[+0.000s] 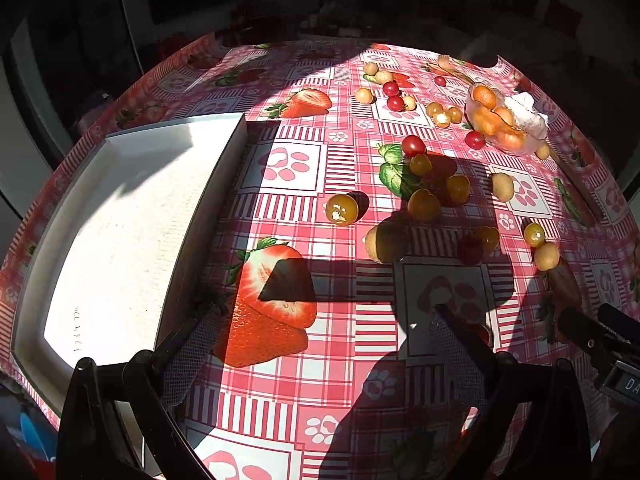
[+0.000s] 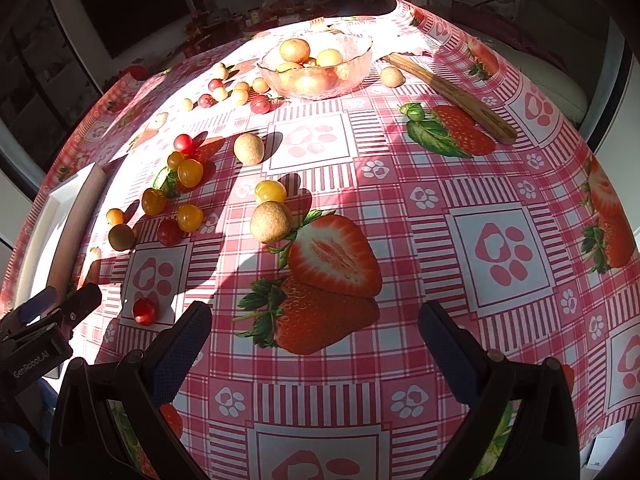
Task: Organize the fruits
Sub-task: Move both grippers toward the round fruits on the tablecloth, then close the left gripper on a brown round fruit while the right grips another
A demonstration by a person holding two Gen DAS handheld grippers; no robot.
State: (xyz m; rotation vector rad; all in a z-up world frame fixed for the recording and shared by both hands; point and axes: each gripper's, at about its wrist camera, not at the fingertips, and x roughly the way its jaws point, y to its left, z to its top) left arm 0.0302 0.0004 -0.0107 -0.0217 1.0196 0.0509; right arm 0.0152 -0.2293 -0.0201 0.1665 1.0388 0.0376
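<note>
Several small fruits lie loose on the strawberry-print tablecloth: yellow cherry tomatoes (image 1: 341, 209), red cherry tomatoes (image 1: 413, 145) and tan longans (image 2: 270, 221). A glass bowl (image 2: 352, 68) at the far side holds several tan and orange fruits; it also shows in the left wrist view (image 1: 472, 104). A white tray (image 1: 120, 220) lies empty at the left. My left gripper (image 1: 324, 320) is open and empty above the cloth beside the tray. My right gripper (image 2: 316, 328) is open and empty above a printed strawberry. A red tomato (image 2: 145, 311) lies just left of its left finger.
A wooden stick (image 2: 452, 96) lies to the right of the bowl. The table edge curves round on the right and far side. The tip of the other gripper (image 2: 52, 316) shows at the left edge of the right wrist view. Strong sunlight casts dark shadows across the cloth.
</note>
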